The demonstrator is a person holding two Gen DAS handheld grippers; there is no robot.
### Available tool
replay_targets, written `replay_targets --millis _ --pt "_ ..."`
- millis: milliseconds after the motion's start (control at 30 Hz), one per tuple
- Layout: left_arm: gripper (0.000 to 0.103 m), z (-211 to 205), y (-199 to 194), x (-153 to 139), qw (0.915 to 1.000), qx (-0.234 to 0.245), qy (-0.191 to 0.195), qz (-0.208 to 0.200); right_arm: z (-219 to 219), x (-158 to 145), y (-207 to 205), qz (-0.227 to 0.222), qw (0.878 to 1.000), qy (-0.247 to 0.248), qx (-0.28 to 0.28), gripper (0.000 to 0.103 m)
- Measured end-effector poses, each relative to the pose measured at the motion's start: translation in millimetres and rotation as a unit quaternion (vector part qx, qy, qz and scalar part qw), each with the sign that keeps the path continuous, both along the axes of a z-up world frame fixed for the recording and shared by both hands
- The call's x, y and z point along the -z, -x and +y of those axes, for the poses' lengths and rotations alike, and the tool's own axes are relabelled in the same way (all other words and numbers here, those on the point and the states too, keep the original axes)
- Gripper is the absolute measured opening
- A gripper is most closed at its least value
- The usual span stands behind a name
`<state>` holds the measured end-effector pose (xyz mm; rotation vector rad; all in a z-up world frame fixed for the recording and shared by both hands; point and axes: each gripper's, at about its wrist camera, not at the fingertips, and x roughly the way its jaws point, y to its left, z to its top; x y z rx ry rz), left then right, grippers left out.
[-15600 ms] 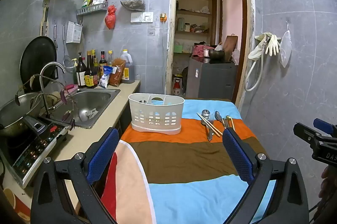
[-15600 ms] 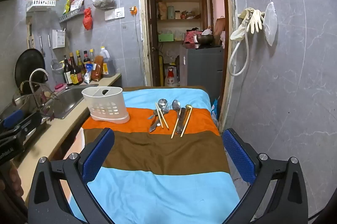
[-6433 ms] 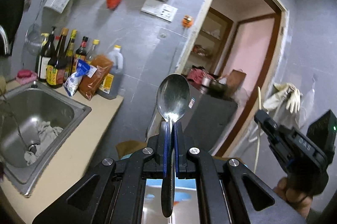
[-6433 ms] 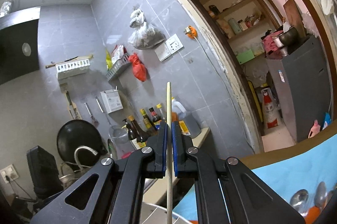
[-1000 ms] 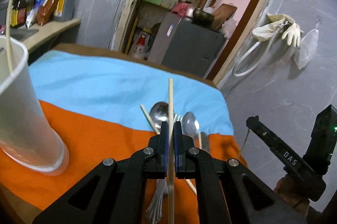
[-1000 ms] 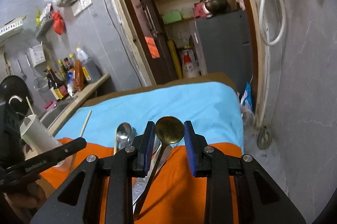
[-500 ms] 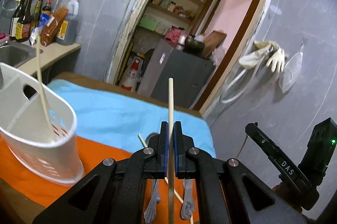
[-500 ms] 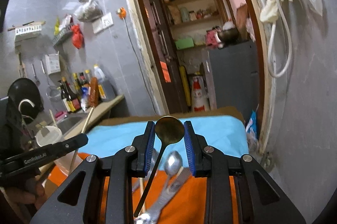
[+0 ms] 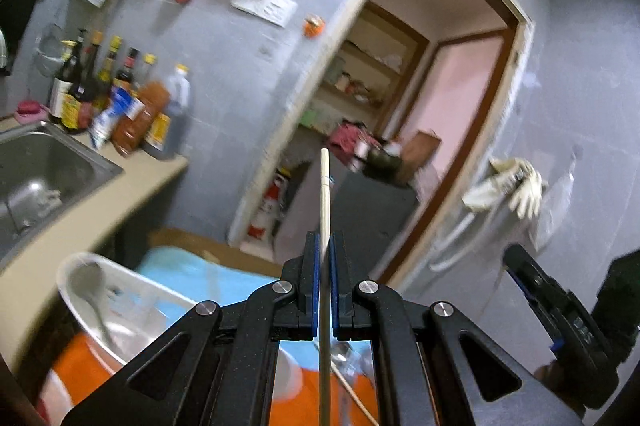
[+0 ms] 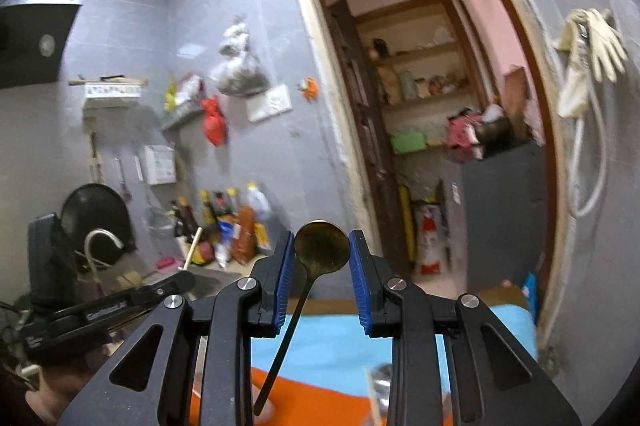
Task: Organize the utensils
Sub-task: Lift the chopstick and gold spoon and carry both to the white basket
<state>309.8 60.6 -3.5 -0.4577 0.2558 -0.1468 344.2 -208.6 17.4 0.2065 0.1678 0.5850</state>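
Observation:
My left gripper (image 9: 325,250) is shut on a wooden chopstick (image 9: 325,194) that stands upright between its blue pads, raised above the table. The white utensil basket (image 9: 80,266) sits below to the left with a steel spoon (image 9: 90,286) inside. My right gripper (image 10: 322,254) is shut on a gold spoon (image 10: 321,248), pinched by its bowl, handle hanging down. More utensils (image 9: 344,350) lie on the striped cloth. The left gripper with its chopstick (image 10: 194,244) shows at the left of the right wrist view; the right gripper (image 9: 560,310) shows at the right of the left wrist view.
A striped orange, blue and brown cloth (image 10: 340,346) covers the table. A sink (image 9: 36,166) and bottles (image 9: 120,106) line the counter on the left. An open doorway (image 10: 432,146) with a grey cabinet is behind. Gloves and a hose (image 10: 588,58) hang on the right wall.
Both grippers have lifted and tilted upward with their utensils. The left one has swung toward the basket, which now sits at lower left close under it.

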Motion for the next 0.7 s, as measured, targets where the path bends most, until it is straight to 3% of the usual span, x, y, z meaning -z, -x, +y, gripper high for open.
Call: replay_targets --millis 200,400,567,700 --pt "0.003 76.8 -3.1 -3.7 0.9979 -0.053 0.025 -0.028 52.5 -8.9 1.8 -0.021 0.999 0.007 -0.028 0.025" --pt "0.003 132.2 -15.0 18.7 0.9942 -0.08 0.057 -0.043 91.0 1.1 4.0 -0.023 0.999 0.018 -0.024 0.025" --pt "0.003 149.6 -23.7 37.5 0.992 -0.094 0.063 -0.056 112.9 17.7 4.9 -0.026 0.999 0.037 -0.01 0.025" --pt "0.003 148.2 -29.0 46.3 0.9912 -0.104 0.044 -0.069 125.7 32.0 4.2 -0.029 0.998 0.053 -0.001 0.025"
